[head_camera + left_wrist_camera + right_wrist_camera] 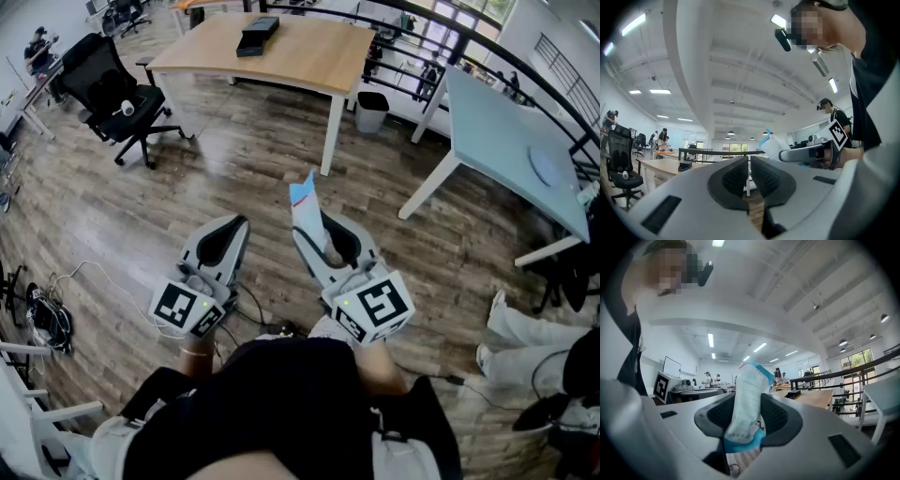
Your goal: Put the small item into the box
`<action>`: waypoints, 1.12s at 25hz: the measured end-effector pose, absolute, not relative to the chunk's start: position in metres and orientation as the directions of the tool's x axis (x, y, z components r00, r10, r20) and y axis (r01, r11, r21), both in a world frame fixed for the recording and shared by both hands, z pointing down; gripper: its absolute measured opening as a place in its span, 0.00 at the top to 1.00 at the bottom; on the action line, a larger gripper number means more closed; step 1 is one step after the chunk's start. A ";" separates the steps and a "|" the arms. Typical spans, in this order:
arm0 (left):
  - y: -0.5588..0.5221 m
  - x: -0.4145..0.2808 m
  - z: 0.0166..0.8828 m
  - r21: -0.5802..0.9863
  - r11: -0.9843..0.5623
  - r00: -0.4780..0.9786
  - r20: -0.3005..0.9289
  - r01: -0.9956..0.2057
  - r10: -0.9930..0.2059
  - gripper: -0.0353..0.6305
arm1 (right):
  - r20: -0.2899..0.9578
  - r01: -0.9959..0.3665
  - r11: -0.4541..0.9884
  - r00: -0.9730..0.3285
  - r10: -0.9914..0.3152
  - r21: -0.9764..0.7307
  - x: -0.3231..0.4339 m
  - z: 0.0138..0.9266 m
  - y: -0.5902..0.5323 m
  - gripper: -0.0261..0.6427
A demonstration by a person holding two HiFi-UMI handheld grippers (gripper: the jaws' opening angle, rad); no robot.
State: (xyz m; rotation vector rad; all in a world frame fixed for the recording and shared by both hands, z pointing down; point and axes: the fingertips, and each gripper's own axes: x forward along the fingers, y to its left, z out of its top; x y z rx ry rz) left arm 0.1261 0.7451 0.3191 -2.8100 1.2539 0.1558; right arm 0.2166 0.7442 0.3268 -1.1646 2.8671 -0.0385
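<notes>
Right tongs (325, 234) hold a packet (304, 202) over plank floor (234, 169) near desk (309, 52).

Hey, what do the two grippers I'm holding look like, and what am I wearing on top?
The left gripper and right gripper both have pale grey, rounded shells with black textured pads lining the jaws. At the rear of each sits a white cube printed with black squares: the left marker cube and the right marker cube. You wear a black top.
</notes>
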 end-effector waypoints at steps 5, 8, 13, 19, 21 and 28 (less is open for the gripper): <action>0.737 0.117 0.313 -0.026 -0.657 0.654 -0.132 -0.753 -0.745 0.91 | -0.048 -0.692 0.720 -0.718 -0.694 -0.052 0.210 0.324 0.734 0.70; 0.730 0.110 0.312 -0.030 -0.645 0.643 -0.137 -0.763 -0.754 0.91 | -0.055 -0.681 0.730 -0.728 -0.684 -0.063 0.204 0.323 0.726 0.70; 0.723 0.100 0.323 0.004 -0.639 0.634 -0.118 -0.769 -0.764 0.91 | -0.044 -0.665 0.743 -0.742 -0.669 -0.079 0.189 0.329 0.714 0.70; 0.689 0.085 0.335 0.038 -0.599 0.592 -0.117 -0.800 -0.797 0.91 | -0.020 -0.636 0.762 -0.766 -0.643 -0.119 0.181 0.342 0.682 0.70; 0.669 0.085 0.336 0.037 -0.592 0.586 -0.104 -0.805 -0.804 0.91 | -0.026 -0.629 0.765 -0.770 -0.637 -0.137 0.182 0.341 0.662 0.70; 0.590 0.098 0.335 0.011 -0.578 0.576 -0.062 -0.816 -0.815 0.91 | -0.040 -0.609 0.780 -0.784 -0.620 -0.147 0.194 0.339 0.575 0.70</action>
